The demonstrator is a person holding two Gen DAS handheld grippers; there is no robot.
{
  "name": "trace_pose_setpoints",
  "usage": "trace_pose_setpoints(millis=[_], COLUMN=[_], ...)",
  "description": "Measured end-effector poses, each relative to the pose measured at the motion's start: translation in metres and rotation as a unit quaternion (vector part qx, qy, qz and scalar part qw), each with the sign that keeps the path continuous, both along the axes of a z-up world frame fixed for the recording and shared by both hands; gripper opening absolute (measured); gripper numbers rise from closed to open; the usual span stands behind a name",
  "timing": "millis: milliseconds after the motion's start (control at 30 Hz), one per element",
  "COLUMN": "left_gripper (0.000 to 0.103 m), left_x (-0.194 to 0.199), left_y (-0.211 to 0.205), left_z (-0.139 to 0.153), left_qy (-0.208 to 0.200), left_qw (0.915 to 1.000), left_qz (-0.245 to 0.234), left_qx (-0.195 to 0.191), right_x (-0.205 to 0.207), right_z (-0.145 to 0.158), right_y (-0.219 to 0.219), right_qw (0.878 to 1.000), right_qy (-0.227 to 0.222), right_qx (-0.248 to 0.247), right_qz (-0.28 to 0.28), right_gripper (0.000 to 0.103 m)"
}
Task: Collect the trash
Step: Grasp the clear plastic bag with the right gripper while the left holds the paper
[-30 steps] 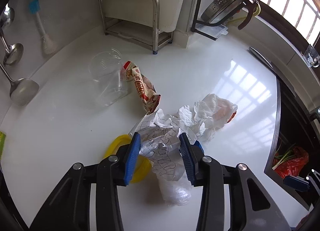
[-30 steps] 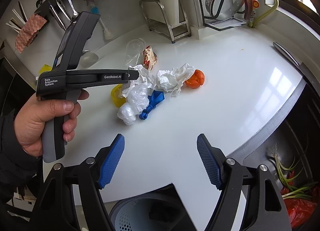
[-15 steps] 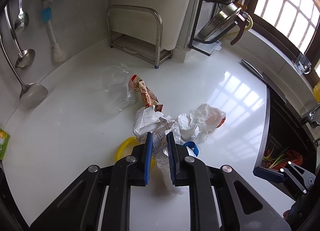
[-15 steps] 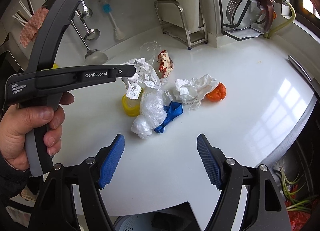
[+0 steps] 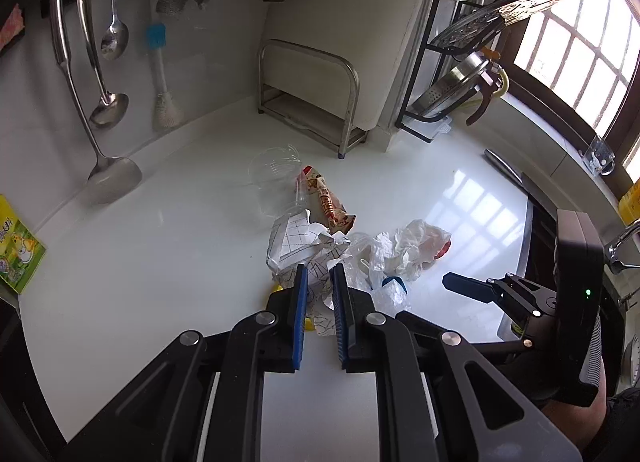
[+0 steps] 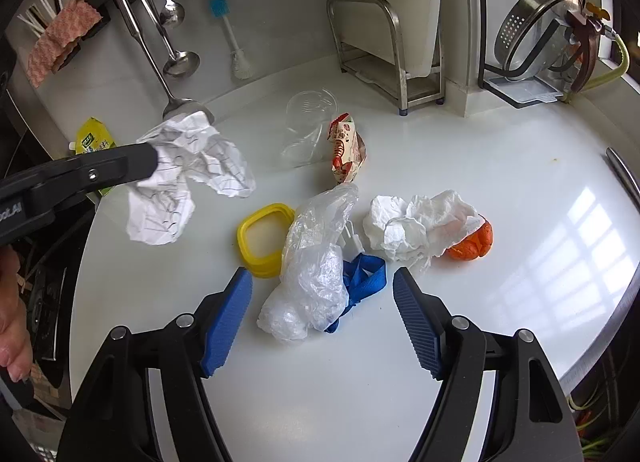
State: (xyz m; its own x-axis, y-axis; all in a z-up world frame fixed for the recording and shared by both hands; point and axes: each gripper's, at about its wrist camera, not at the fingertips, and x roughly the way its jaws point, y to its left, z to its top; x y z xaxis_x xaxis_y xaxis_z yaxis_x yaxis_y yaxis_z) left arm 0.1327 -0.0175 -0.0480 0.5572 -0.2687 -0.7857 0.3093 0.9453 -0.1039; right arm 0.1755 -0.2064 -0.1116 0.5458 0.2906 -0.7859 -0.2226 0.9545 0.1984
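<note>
- your left gripper [image 5: 319,282] is clenched on the crumpled lined paper [image 6: 188,178], held clear of the worktop [image 6: 500,166].
- your right gripper [image 6: 322,294], released, hovers over the clear plastic bag [image 6: 312,262]; the bag partly hides the blue strap [image 6: 366,276].
</note>
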Motion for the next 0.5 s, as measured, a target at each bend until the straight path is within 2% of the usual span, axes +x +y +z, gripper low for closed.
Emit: trace_pose_setpoints(millis=[100,233,300,333,367,433,500], left_gripper=[0.012,0.012,0.012,0.012,0.012,0.012,0.012], left_x=[-0.006,-0.011,-0.012,-0.013,-0.014,-0.015,-0.016], left_y=[0.010,0.019,0.020,0.020,0.019,0.017,0.017], left_z=[0.000,-0.003,-0.005,-0.005,-0.004,-0.004,-0.002], left_qy=[0.000,0.006,0.008,0.008,0.008,0.008,0.007], left_qw=[1.0000,0.9999,0.9999,0.9999,0.9999,0.9999,1.0000], left_qz=[0.007,0.011,0.011,0.011,0.010,0.008,0.006], left_qx=[0.003,0.002,0.001,0.000,-0.001,-0.002,-0.003], right_x=[0.009,0.015,0.017,0.018,0.019,0.021,0.020], right_z=[-0.010,-0.020,-0.024,-0.026,-0.028,-0.028,-0.025], right_y=[0.002,0.015,0.021,0.023,0.025,0.026,0.025], right_qw=[1.000,0.999,0.999,0.999,0.998,0.998,0.999], right_qy=[0.015,0.021,0.026,0.028,0.030,0.034,0.035], right_qx=[0.000,-0.024,-0.028,-0.034,-0.038,-0.035,-0.021], right_qz=[0.002,0.015,0.026,0.029,0.032,0.035,0.037], right_gripper=[0.071,0.068,0.054,0.045,0.032,0.015,0.012])
